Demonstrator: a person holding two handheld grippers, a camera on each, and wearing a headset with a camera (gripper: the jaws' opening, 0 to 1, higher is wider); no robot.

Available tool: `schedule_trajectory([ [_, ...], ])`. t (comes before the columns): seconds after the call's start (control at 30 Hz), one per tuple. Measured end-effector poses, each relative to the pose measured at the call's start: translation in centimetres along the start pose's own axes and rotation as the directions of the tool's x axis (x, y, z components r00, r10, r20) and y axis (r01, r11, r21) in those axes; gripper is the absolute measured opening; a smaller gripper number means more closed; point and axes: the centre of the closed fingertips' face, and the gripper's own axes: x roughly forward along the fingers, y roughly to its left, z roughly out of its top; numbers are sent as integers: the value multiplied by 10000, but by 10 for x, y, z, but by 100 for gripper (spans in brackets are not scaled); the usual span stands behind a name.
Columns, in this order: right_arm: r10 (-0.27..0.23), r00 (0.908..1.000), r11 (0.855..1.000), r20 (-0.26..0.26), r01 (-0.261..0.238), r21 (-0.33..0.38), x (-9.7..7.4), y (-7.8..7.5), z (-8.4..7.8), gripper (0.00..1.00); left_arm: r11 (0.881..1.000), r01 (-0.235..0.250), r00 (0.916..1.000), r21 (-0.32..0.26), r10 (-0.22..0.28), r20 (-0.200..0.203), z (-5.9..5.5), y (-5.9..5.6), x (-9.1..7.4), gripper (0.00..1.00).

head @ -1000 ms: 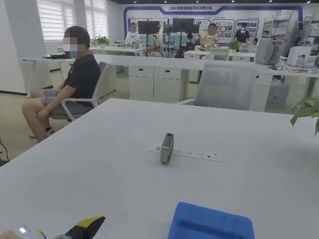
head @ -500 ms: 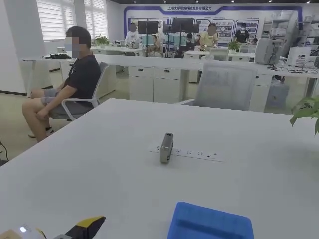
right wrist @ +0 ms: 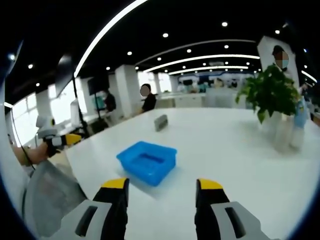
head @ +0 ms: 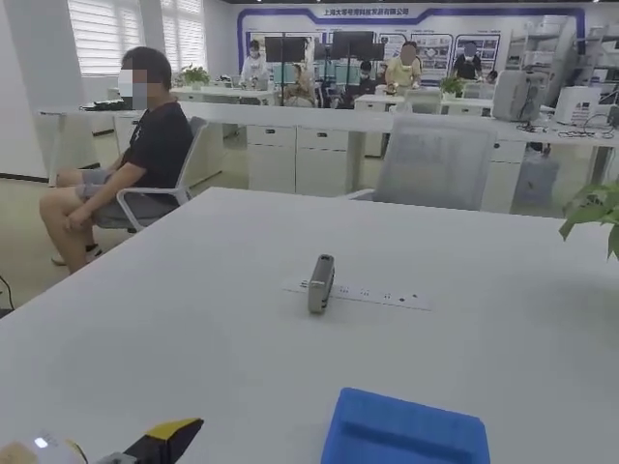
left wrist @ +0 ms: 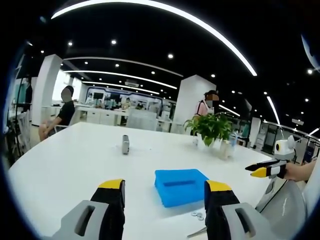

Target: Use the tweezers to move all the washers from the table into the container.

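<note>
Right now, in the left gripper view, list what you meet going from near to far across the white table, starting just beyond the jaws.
washers → blue container → small grey device → seated person

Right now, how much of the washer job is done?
Nothing looks done yet: the washers lie on the table beside the blue box. Nothing is in hand: left tongs and right tongs are open and empty. Left to do: pick up the tweezers, then move every washer.
</note>
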Motion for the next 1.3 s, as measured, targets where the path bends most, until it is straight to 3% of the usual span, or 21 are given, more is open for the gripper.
schedule_trajectory([
  [0.27, 232, 9990, 9997, -390, -237, -104, 4, 7, -5, 51, 10000, 24, 9999, -9, -24, -103, -1, -1, 1, 63],
  [0.33, 313, 9982, 9992, -510, -324, -214, 4, 9, -5, 51, 9993, 298, 9996, -226, -297, 25, 2, -5, 1, 63],
  [0.4, 390, 9964, 9975, -758, -433, -558, 4, 13, -7, 50, 9975, 599, 9980, -366, -605, -162, -2, -8, 2, 63],
  [0.47, 471, 9926, 9922, -1117, -594, -1098, 6, 19, -10, 47, 9967, 736, 9956, -347, -754, -551, -8, -10, 3, 63],
  [0.6, 583, 9808, 9800, -1863, -918, -1766, 11, 28, -17, 44, 9945, 1051, 9906, 28, -1045, -883, -12, -15, 6, 59],
  [0.63, 630, 9816, 9830, -1802, -923, -1589, 15, 32, -15, 43, 9899, 1414, 9837, 75, -1397, -1137, -17, -20, 6, 56],
  [0.67, 794, 9805, 9839, -1800, -1061, -1439, 16, 33, -16, 41, 9868, 1612, 9706, -120, -1607, -1790, -28, -22, 7, 51],
  [0.7, 1074, 9786, 9843, -1755, -1296, -1198, 19, 39, -15, 39, 9863, 1641, 9657, -164, -1640, -2011, -32, -22, 7, 48],
  [0.77, 1356, 9734, 9809, -1847, -1582, -1136, 28, 49, -17, 31, 9764, 2155, 9449, -146, -2123, -2494, -42, -28, 11, 42],
  [0.83, 1730, 9645, 9733, -1993, -1985, -1154, 35, 56, -22, 22, 9614, 2752, 9141, -41, -2630, -3086, -53, -35, 13, 35],
  [0.87, 2032, 9564, 9679, -2097, -2286, -1044, 40, 63, -25, 19, 9483, 3173, 8918, -24, -2992, -3394, -59, -40, 15, 31],
  [0.97, 2739, 9319, 9495, -2379, -3013, -871, 49, 80, -33, 14, 9184, 3957, 8352, -7, -3602, -4156, -75, -50, 20, 21],
  [1.0, 2941, 9183, 9402, -2649, -3277, -924, 52, 87, -37, 14, 8999, 4360, 7977, -28, -3879, -4618, -83, -55, 20, 19],
  [1.07, 3184, 8977, 9251, -3046, -3643, -1066, 56, 95, -45, 14, 8755, 4824, 7674, 275, -4072, -4953, -91, -58, 23, 15],
  [1.1, 3230, 8909, 9206, -3193, -3740, -1123, 57, 97, -48, 14, 8514, 5236, 7313, 299, -4312, -5285, -98, -64, 22, 13],
  [1.13, 3289, 8847, 9159, -3302, -3841, -1167, 58, 100, -50, 14, 8413, 5394, 7149, 348, -4358, -5469, -102, -65, 23, 11],
  [1.17, 3406, 8730, 9077, -3490, -4021, -1202, 58, 103, -54, 14, 8255, 5623, 6890, 481, -4356, -5792, -109, -67, 23, 10],
  [1.2, 3434, 8692, 9046, -3558, -4079, -1235, 59, 105, -56, 14, 8120, 5807, 6733, 584, -4388, -5951, -113, -68, 24, 8],
  [1.23, 3484, 8623, 9001, -3675, -4172, -1258, 60, 107, -59, 14, 7938, 6045, 6454, 669, -4387, -6254, -120, -68, 23, 7],
  [1.3, 3571, 8492, 8903, -3891, -4355, -1334, 60, 111, -64, 13, 7734, 6291, 6152, 781, -4340, -6581, -127, -68, 22, 7],
])
